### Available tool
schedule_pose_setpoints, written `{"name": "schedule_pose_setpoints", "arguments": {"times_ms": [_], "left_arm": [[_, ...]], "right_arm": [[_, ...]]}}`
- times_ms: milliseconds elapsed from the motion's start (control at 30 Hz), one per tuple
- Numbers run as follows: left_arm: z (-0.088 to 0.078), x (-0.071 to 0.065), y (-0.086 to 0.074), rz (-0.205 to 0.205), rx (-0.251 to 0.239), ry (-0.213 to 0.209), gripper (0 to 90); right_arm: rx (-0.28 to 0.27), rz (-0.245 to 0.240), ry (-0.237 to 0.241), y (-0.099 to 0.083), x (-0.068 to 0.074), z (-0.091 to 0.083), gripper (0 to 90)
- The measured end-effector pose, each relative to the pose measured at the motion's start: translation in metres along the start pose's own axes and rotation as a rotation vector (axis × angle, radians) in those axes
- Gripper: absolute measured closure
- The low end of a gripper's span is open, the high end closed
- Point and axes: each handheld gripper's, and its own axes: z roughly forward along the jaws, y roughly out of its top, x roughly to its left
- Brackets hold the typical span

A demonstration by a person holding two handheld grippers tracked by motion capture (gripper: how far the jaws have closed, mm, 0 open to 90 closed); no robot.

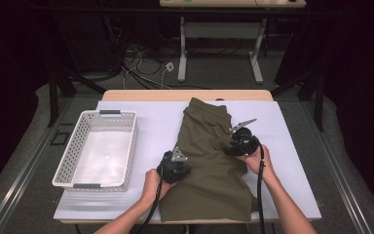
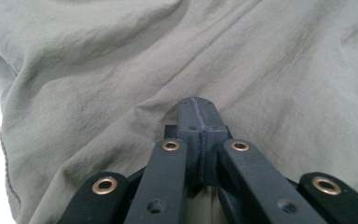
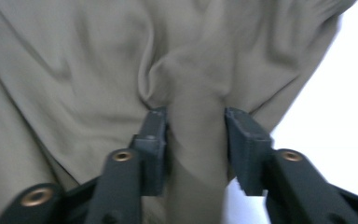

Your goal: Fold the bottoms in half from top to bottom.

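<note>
Olive-green garment [image 1: 209,156] spread flat on the white-covered tabletop [image 1: 282,146], just right of an empty white basket [image 1: 97,148]. Left gripper [image 2: 198,116] pressed onto its left edge, fingers together. Right gripper [image 3: 193,128] at its right edge, fingers apart around a raised fold, left one touching it.

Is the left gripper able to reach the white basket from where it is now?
Probably yes. The left gripper sits at the left edge of the olive garment, and bare white mat lies between it and the white basket. But its fingers are shut, seemingly on the cloth, so it would have to let go first.
</note>
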Motion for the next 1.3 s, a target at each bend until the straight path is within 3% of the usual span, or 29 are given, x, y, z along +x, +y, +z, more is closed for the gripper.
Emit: {"name": "schedule_pose_setpoints", "arguments": {"times_ms": [100,233,300,500,600,733,833,967,1100,1200,1233,1300], "left_arm": [[0.000,0.000,0.000,0.001,0.001,-0.001,89.5],[0.000,0.000,0.000,0.002,0.002,0.003,89.5],[0.000,-0.001,0.000,-0.002,0.001,0.001,89.5],[0.000,0.000,0.000,0.002,-0.002,0.000,89.5],[0.001,0.000,-0.001,0.000,-0.004,0.002,89.5],[0.001,0.000,-0.001,-0.001,-0.005,0.001,89.5],[0.000,0.000,-0.001,0.001,-0.005,0.002,89.5],[0.000,0.001,-0.001,0.001,-0.001,-0.006,89.5],[0.000,0.001,-0.001,-0.001,0.001,-0.010,89.5],[0.000,0.001,-0.001,-0.004,0.000,-0.009,89.5],[0.000,0.001,-0.001,-0.003,0.000,-0.009,89.5],[0.000,0.001,-0.001,-0.003,-0.003,-0.009,89.5]], "right_arm": [[-0.070,0.021,0.012,0.005,-0.007,-0.014,48.1],[-0.112,0.072,-0.044,0.010,-0.017,-0.011,50.5],[-0.100,0.081,-0.104,0.012,-0.020,-0.001,51.3],[-0.031,0.142,-0.157,0.009,-0.027,0.033,49.9],[-0.027,0.169,-0.149,0.007,-0.029,0.038,54.6],[-0.062,0.151,-0.116,0.004,-0.027,0.038,78.6],[-0.060,0.147,-0.098,0.004,-0.024,0.038,86.5],[-0.052,0.132,-0.079,0.003,-0.019,0.034,87.6],[0.002,0.080,-0.055,-0.003,-0.010,0.022,87.6],[0.017,0.071,-0.003,-0.010,-0.003,0.014,87.6],[0.053,0.069,-0.002,-0.011,-0.001,0.011,87.1],[0.061,0.056,0.008,-0.013,-0.004,0.006,80.8]]}}
